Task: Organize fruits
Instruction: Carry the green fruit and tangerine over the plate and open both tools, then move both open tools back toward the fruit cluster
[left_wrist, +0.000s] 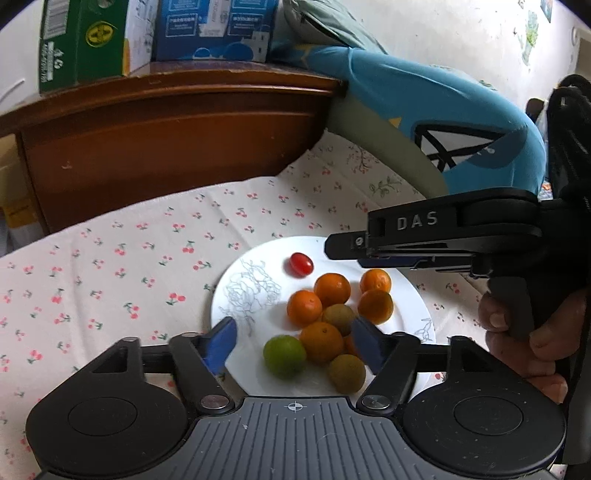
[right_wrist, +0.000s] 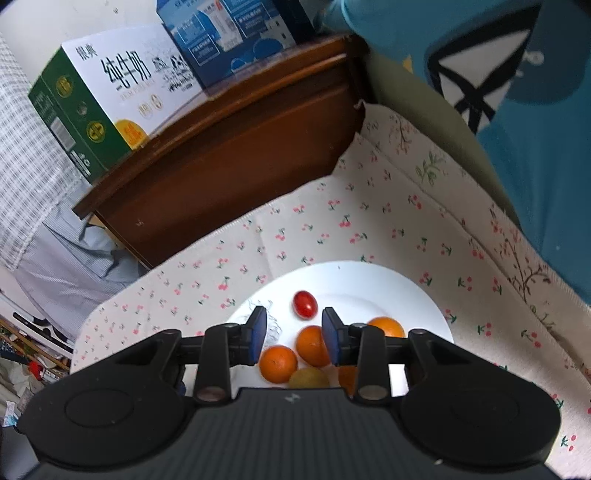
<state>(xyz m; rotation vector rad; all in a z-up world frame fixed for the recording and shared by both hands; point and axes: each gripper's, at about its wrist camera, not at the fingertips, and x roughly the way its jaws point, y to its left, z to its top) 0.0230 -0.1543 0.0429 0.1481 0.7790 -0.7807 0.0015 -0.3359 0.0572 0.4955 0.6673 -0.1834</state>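
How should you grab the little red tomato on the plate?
Grip the tomato across its narrow middle, coming down from above. It is small, oval and smooth, and lies alone on the bare plate, apart from the oranges, so fingers probably fit on both sides.

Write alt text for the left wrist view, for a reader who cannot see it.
A white plate on a cherry-print cloth holds a cluster of small orange and green citrus fruits and one red cherry tomato set apart. The left claw hangs open above the plate's near side, holding nothing. The right claw, held in a hand, reaches in from the right over the plate's far edge.
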